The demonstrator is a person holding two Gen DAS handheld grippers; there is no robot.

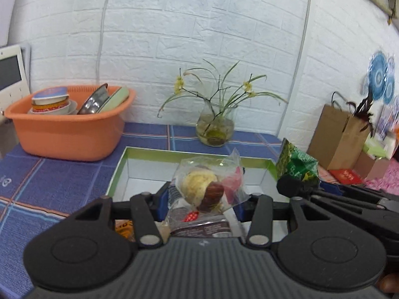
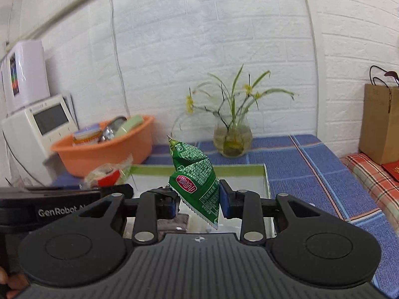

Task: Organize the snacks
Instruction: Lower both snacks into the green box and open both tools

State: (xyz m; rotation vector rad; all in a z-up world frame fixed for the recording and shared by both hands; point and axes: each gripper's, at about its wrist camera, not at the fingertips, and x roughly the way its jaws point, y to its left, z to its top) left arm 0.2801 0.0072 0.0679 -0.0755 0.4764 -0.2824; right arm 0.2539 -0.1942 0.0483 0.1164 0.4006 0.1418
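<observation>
green snack packet | orange basin | blue checked cloth | possibly white-lined tray

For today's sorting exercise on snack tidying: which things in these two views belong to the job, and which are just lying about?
Belong to the job:
- clear snack bag, held by left gripper
- green snack packet, held by right gripper
- green-rimmed box

Just lying about:
- orange basin of dishes
- glass vase of flowers
- brown paper bag
- white appliance

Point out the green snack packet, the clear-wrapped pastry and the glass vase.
green snack packet [image 2: 197, 179], right wrist view, on its printed face beside the red label.
clear-wrapped pastry [image 1: 199, 186], left wrist view, on the pale bun inside the wrapper.
glass vase [image 1: 215, 129], left wrist view, on its rounded belly.
</observation>
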